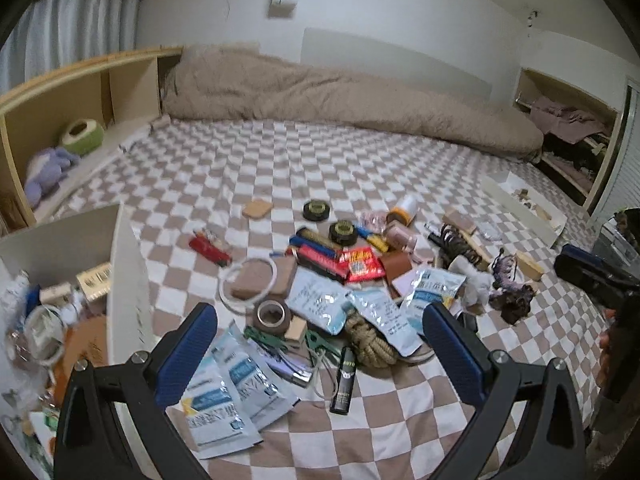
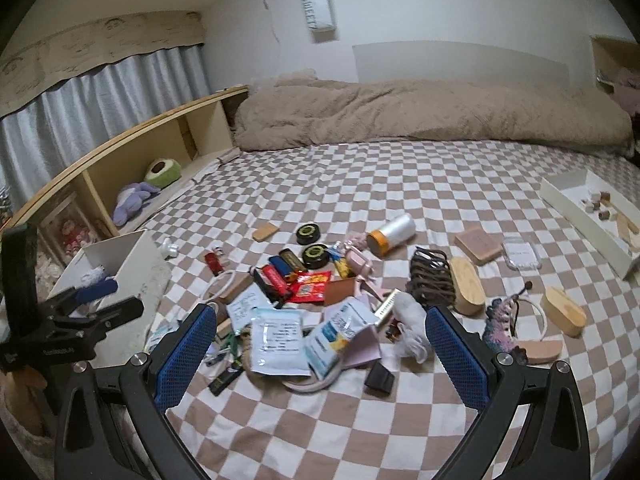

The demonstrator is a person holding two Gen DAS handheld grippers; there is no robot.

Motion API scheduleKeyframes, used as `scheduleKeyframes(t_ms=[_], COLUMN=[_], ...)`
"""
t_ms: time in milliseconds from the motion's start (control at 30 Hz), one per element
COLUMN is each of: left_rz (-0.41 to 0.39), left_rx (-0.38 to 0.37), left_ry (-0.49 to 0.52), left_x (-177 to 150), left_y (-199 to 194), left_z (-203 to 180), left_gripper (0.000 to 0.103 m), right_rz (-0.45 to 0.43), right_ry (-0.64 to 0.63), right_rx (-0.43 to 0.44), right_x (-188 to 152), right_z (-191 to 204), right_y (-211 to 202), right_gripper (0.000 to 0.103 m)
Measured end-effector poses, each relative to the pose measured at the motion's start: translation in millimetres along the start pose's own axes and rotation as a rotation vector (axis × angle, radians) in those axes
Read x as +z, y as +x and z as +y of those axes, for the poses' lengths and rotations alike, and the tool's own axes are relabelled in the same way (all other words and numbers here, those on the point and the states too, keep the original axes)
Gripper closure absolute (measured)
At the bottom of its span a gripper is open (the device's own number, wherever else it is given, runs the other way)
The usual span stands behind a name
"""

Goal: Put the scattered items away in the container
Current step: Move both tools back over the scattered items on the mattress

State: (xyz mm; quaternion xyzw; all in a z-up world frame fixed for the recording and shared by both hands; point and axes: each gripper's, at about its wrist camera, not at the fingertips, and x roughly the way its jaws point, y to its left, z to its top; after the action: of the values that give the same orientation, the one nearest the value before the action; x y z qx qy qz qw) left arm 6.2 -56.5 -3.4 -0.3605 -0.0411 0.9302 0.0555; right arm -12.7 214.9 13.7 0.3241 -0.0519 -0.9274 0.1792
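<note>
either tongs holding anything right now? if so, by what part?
Nothing is held. The left tongs and right tongs are both open and empty, above the pile of packets on the bed.

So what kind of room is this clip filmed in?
A bedroom, most likely: the clutter lies on a bed with a checkered sheet, a rumpled beige duvet along the wall, and a bedside shelf holding plush toys.

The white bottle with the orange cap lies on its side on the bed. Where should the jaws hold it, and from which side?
Grip the white bottle across the middle of its round body, coming down from above. It lies flat on the checkered sheet with open space behind it, so the jaws can straddle it crosswise. Avoid the orange cap: pink items crowd it.
</note>
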Motion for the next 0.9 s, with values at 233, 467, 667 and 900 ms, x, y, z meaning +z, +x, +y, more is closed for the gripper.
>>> scheduleKeyframes(t_ms=[233, 467, 667, 900], left_rz=[0.069, 0.11, 0.141, 0.195], left_rx=[0.079, 0.132, 0.179, 0.177], left_ry=[-0.001, -0.009, -0.003, -0.012], left_x=[-17.5, -31.3, -40.5, -49.4], left_y=[32.6, 54.1, 70.1, 83.8], left_z=[0.8, 9.7, 22.0, 29.2], left_gripper=[0.0, 0.0, 0.002, 0.008], right_rz=[-0.004, -0.008, -0.034, -0.011], right_ry=[0.076, 0.149, 0.157, 0.196], right_rx=[-0.002, -0.057, -0.034, -0.097], right_x=[-12.0, -22.9, -36.2, -48.4], right_z=[-22.6, -40.5, -52.9, -73.2], right_y=[11.3, 19.6, 23.0, 28.9], right_gripper=[0.0, 0.0, 0.0, 0.0])
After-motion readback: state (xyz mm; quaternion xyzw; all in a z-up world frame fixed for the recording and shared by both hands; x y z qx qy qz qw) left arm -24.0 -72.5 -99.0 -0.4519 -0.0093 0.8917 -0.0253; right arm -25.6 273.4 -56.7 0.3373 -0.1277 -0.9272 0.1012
